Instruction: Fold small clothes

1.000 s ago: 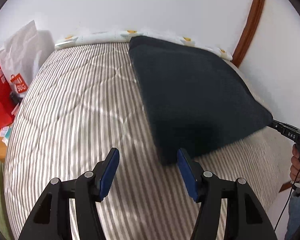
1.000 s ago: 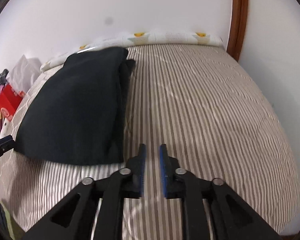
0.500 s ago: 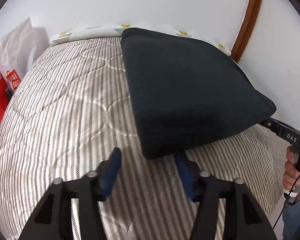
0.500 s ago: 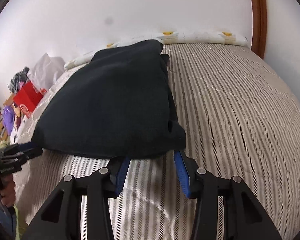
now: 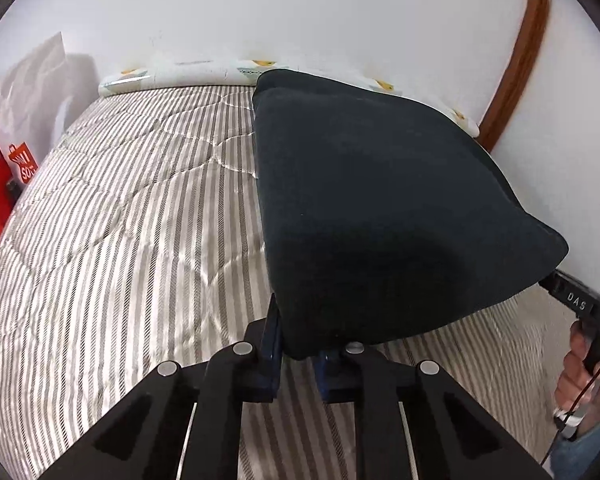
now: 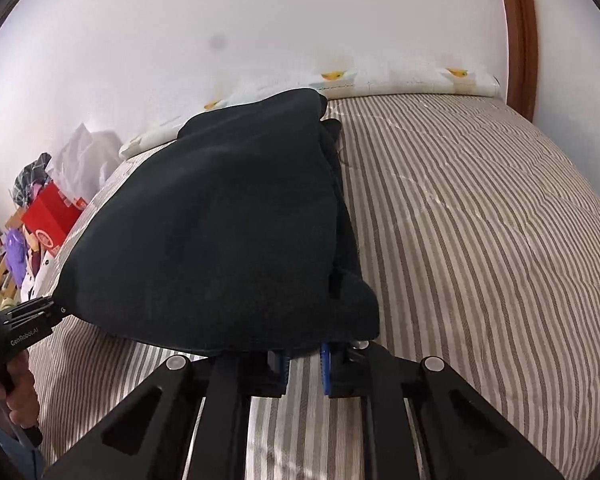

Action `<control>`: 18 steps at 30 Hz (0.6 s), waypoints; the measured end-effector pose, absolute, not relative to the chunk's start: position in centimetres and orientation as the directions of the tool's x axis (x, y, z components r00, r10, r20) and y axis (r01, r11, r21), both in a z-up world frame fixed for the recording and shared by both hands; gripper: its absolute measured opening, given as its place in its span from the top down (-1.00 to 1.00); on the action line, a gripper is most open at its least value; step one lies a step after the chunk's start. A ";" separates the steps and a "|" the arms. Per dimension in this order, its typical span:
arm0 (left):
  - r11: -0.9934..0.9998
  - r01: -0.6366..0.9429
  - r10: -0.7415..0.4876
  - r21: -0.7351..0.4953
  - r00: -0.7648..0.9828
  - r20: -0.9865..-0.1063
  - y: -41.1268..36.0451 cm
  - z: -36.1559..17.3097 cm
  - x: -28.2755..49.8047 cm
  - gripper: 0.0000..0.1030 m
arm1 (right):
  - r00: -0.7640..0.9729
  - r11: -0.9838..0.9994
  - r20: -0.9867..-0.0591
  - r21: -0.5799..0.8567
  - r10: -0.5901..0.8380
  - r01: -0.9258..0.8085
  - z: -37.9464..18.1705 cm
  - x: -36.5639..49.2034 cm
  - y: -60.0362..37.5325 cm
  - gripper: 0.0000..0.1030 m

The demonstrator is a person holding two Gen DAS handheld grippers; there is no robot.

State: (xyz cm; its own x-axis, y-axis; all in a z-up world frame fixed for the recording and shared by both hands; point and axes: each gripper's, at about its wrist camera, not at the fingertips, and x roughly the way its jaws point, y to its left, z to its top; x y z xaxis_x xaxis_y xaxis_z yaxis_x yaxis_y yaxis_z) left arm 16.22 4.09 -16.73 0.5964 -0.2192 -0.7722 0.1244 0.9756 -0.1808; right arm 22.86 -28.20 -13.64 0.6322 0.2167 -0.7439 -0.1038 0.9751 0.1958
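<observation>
Both near corners of the dark garment pinched, ready for the next fold

Left hand-held gripper (image 5: 298, 354) and right hand-held gripper (image 6: 304, 354) are each closing down on a near corner of the dark garment (image 5: 372, 208), cloth between the pads. It stretches away from them across the striped bed (image 5: 120, 220). I'd guess one corner each keeps the edge taut.

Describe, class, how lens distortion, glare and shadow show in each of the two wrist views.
Left wrist: fisheye bends the wooden door frame into an arc; sheen glints on the striped bedcover; the dark garment shows little texture. Right wrist: the bedcover bulges like a dome, black vignette fills the corners, and shadow sits under the garment's near edge.
</observation>
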 end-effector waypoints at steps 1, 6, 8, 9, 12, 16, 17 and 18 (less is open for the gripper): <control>0.975 0.128 -0.221 -0.180 0.595 -0.773 4.0 -16.8 16.3 0.75 | 0.635 0.976 -0.743 0.195 0.213 -0.100 -13.7 23.1 -28.2 0.78; 0.977 0.151 -0.209 -0.148 0.580 -0.787 3.9 -17.3 15.4 0.75 | 0.628 0.979 -0.752 0.171 0.201 -0.109 -13.8 23.2 -28.5 0.78; 0.973 0.153 -0.231 -0.174 0.569 -0.789 4.3 -17.3 15.0 0.75 | 0.624 0.984 -0.760 0.129 0.180 -0.126 -13.9 22.3 -28.5 0.77; 0.971 0.153 -0.240 -0.185 0.564 -0.790 4.6 -17.2 14.9 0.75 | 0.622 0.985 -0.764 0.118 0.173 -0.128 -13.9 22.0 -28.6 0.77; 0.965 0.146 -0.264 -0.220 0.549 -0.793 5.2 -16.9 14.4 0.75 | 0.603 0.989 -0.785 0.082 0.138 -0.119 -14.0 21.2 -29.3 0.77; 0.958 0.153 -0.287 -0.242 0.542 -0.790 6.3 -16.4 13.0 0.75 | 0.629 0.993 -0.768 0.078 0.120 -0.093 -12.5 19.8 -31.1 0.71; 0.958 0.155 -0.286 -0.240 0.544 -0.789 6.5 -16.3 12.7 0.73 | 0.642 0.992 -0.756 0.087 0.127 -0.094 -11.8 19.4 -31.5 0.70; 0.959 0.151 -0.284 -0.240 0.551 -0.785 6.9 -16.1 12.3 0.71 | 0.653 0.991 -0.745 0.094 0.136 -0.098 -11.1 19.1 -31.7 0.69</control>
State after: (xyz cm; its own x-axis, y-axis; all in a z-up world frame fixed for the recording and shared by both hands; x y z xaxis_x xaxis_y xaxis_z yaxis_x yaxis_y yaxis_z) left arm 12.29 6.92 -16.11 0.5514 -0.2836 -0.7846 0.1513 0.9588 -0.2403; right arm 19.11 -31.74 -11.05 0.6535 0.1355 -0.7447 -0.0983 0.9907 0.0941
